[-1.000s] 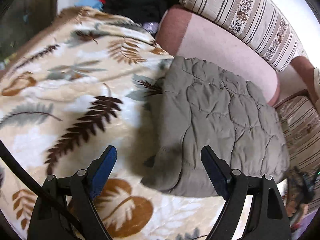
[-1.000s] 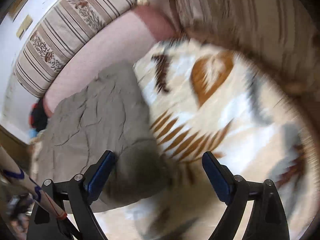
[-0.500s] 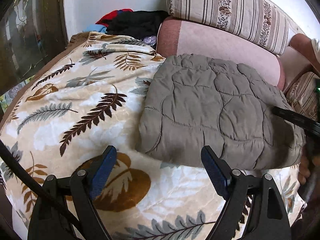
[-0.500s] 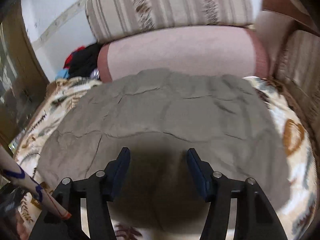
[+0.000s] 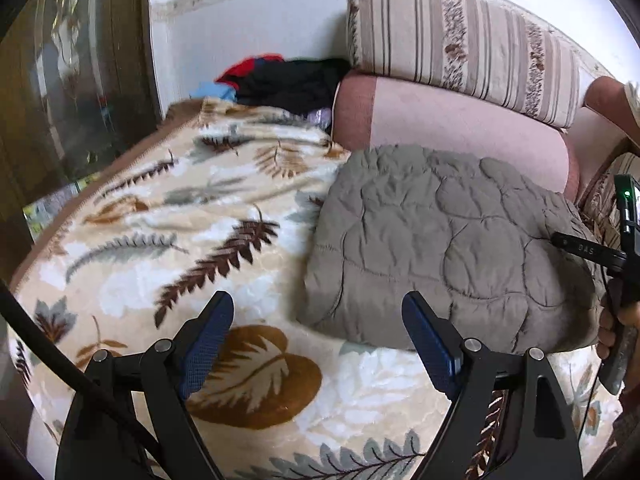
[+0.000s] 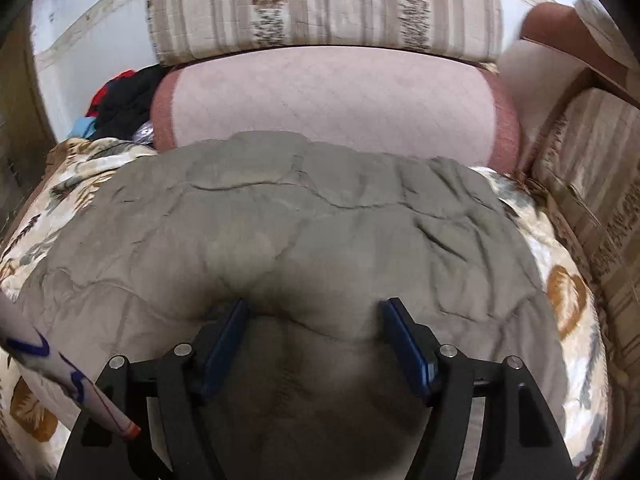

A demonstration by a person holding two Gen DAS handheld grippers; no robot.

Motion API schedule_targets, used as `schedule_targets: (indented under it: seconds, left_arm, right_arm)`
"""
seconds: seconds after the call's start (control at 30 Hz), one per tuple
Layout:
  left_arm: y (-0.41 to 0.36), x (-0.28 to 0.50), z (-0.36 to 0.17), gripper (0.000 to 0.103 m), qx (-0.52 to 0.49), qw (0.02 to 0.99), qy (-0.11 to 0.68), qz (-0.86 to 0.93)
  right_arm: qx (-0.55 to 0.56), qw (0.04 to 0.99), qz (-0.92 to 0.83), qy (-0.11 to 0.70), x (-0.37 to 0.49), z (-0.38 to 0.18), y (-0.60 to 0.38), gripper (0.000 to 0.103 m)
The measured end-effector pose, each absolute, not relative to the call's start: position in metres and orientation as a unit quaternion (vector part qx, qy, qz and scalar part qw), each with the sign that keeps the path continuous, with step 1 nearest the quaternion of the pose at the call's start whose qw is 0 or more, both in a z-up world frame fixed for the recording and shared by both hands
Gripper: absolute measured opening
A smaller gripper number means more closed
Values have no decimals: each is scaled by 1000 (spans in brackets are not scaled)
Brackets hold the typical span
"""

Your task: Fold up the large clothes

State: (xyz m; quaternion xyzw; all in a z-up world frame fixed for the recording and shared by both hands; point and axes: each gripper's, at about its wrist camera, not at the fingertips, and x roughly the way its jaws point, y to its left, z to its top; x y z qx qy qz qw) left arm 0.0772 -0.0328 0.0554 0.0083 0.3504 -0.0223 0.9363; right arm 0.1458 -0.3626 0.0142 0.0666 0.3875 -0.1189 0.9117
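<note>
A folded grey quilted garment (image 5: pixel 440 240) lies on the leaf-print blanket (image 5: pixel 192 240), against the pink bolster (image 5: pixel 452 128). My left gripper (image 5: pixel 316 344) is open and empty, hovering over the blanket just in front of the garment's near left corner. In the right wrist view the garment (image 6: pixel 320 216) fills the middle. My right gripper (image 6: pixel 314 336) presses into its near edge with the jaws partly closed and a bulge of grey fabric between them. The right gripper's body also shows in the left wrist view (image 5: pixel 624 248) at the garment's right end.
A striped cushion (image 5: pixel 460 44) rests on the bolster against the wall. A pile of black, red and blue clothes (image 5: pixel 288 80) sits at the back left. A dark wooden cabinet (image 5: pixel 72 80) stands left. A striped sofa arm (image 6: pixel 600 176) lies right.
The right gripper swung from the blanket onto the garment's near edge and narrowed its jaws around the fabric. The left gripper pulled back and levelled, staying open.
</note>
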Motion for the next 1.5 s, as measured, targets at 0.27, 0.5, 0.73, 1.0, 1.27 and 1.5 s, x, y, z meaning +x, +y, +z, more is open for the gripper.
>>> schedule_targets:
  seconds: [0.27,0.5,0.73,1.0,1.27,1.5]
  left_arm:
    - [-30,51,79,96,4,950,312,-18]
    - [-38,28,90,96,31,955,294,-14]
    - [-55,12,87,97,36,949,311,-48]
    - [-75,0,66,97,60,929,359,-60]
    - [-73,1,55,96,43,915,395,-69]
    - [-72,5,47,96,29,908,410,-79]
  right_arm:
    - [113,902,-159,386,79,3,-404,75]
    - [158,883,-233,376,22,11,-460,70]
    - [174,906,-182,341,-38,27,-414,80]
    - [142,908,-128,372,-53,11,-350,82]
    - [125,906,-109,389,-51,3,-326,83]
    - [125,900,-106,404,-50,-8,-323,83]
